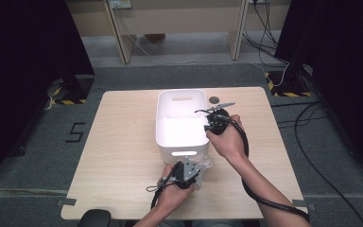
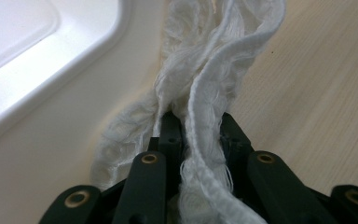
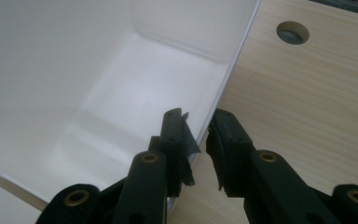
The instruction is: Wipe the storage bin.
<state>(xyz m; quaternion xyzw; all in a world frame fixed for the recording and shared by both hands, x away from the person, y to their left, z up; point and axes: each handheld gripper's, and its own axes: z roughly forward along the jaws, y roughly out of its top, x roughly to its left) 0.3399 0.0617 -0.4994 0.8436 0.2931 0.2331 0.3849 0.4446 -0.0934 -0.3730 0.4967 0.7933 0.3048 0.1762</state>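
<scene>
Two grippers work at a pale wood-grain counter (image 1: 123,142) carrying a white plastic bin (image 1: 181,122). The left gripper (image 2: 193,135) is clenched on a white cloth (image 2: 205,70), soft and loosely woven with frayed, stringy edges and one thick corded hem running straight through the jaws. The cloth bunches into twisted folds just ahead of the tips and stretches away from them, lying against the bin's smooth outer wall to the gripper's left, with bare counter to its right. From above, this gripper (image 1: 185,172) sits just off the bin's near wall, below the slot handle, with the cloth (image 1: 203,166) spilling out on its right side.

The right gripper (image 3: 196,128) straddles the bin's thin right-hand rim (image 3: 233,60): one jaw is inside the bin, the other outside over the counter, and the wall's edge passes between them. The inner pad lies against the wall; a narrow gap shows at the outer pad, so I cannot tell if it truly pinches. The bin is a glossy rectangle with rounded corners. Beyond this gripper, a round hole (image 3: 292,32) pierces the counter.
</scene>
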